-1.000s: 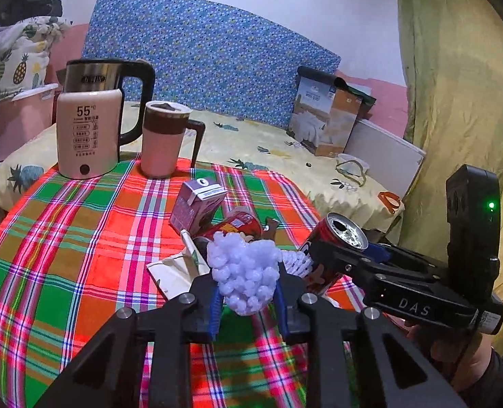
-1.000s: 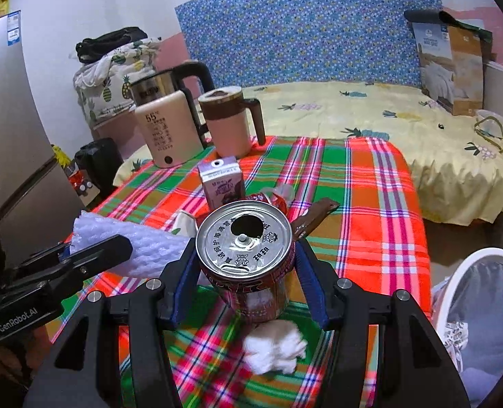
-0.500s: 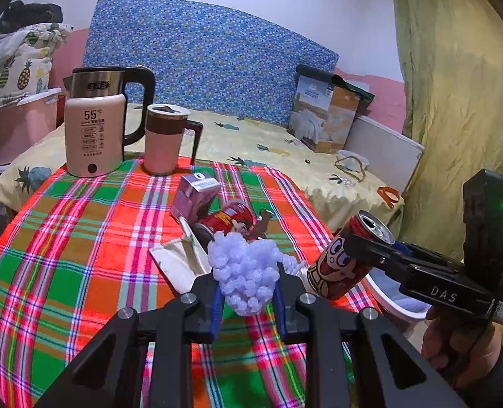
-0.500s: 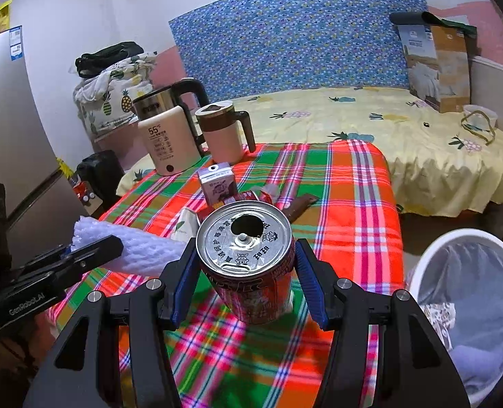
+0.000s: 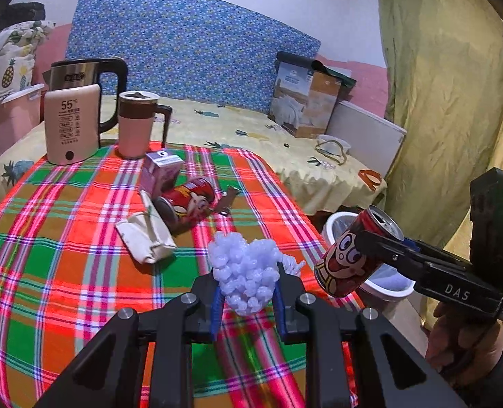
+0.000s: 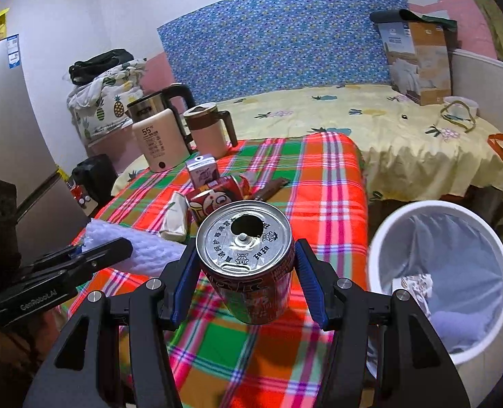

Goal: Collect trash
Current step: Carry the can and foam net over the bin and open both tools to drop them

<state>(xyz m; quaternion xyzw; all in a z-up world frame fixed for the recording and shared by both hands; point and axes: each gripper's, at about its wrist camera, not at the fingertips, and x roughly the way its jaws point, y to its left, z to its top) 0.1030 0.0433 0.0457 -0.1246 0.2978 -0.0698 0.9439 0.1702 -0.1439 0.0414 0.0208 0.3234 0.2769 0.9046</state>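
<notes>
The left gripper [image 5: 248, 301] is clamped on a crumpled piece of white foam netting [image 5: 246, 277], its blue pads pressed against the wad's two sides, and it holds the wad above the near part of the plaid tablecloth [image 5: 64, 255]. The right gripper [image 6: 246, 284] is clamped on an opened red drink can [image 6: 249, 261], pads on opposite sides of the can's body, the silver lid with its open mouth facing the camera. In the left wrist view that can [image 5: 353, 258] shows tilted, to the right of the left gripper and past the table's edge, in front of the white trash bin [image 5: 333, 227]. From the right gripper, the bin [image 6: 432, 210] stands on the floor just to the right and below, lined with a pale bag and with a crumpled bit of paper [image 6: 418, 284] inside. Ahead of both grippers, on the cloth, lie a second red can [image 5: 188, 204] on its side, a purple drink carton [image 5: 161, 173] standing just behind it, a flattened cream paper package [image 5: 146, 238] to its left, and a brown wrapper [image 5: 227, 199] to its right. Farther ahead, at the table's far edge, stand a pink electric kettle [image 5: 72, 122] and a pink mug [image 5: 137, 124] with a dark handle, side by side. A person's hand [image 5: 462, 343] grips the right gripper's handle at the lower right.
</notes>
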